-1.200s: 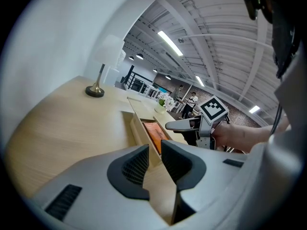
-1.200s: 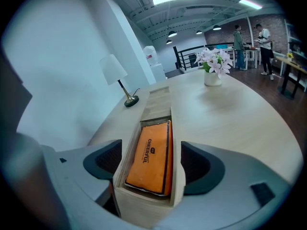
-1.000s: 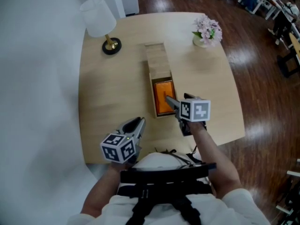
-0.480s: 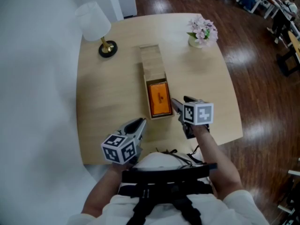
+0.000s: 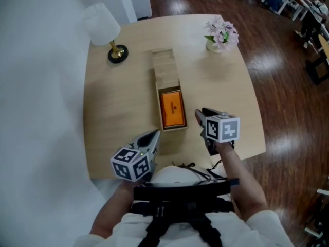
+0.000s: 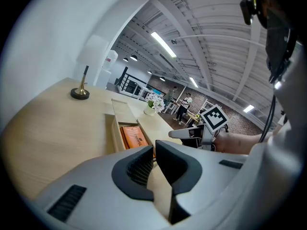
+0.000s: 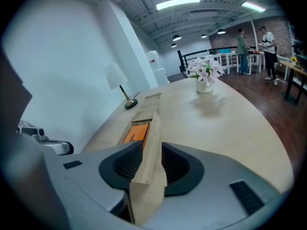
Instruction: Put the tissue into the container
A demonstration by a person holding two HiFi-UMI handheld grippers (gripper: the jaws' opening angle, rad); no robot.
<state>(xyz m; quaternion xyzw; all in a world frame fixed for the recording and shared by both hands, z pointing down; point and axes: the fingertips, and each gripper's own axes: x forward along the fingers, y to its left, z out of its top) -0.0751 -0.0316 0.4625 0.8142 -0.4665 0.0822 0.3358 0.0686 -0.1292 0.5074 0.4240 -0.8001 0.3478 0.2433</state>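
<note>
Jaws on the right gripper (image 5: 201,112) have just been closing and now stand a narrow slit apart with nothing clamped. The pale wood seen through that slit in the right gripper view reads as the side wall of the wooden box (image 5: 174,129) lying beyond the tips, since the head view shows this gripper just right of the box's near end and apart from it. The left gripper (image 5: 154,133) hovers over the near edge of the desk (image 5: 118,102), near and left of the box, its jaws drawn together at the tips and empty, which suits a hand simply waiting out of the way. The orange tissue pack (image 5: 173,108) lies flat inside the near, uncovered half of the box, so the placing itself looks done. The sliding lid (image 5: 165,66) sits pushed over the far half, probably left there to keep the opening free. If the box is to be closed, the lid's run toward the near end is unobstructed, with neither gripper above the opening. Open room is generous: bare desk spreads wide to the left of the box and a fair strip to its right. The table lamp (image 5: 101,24) at the far left and the flower pot (image 5: 221,35) at the far right stand well apart from everything. Only the right gripper sits close to a limit, near the desk's rounded near right edge.
</note>
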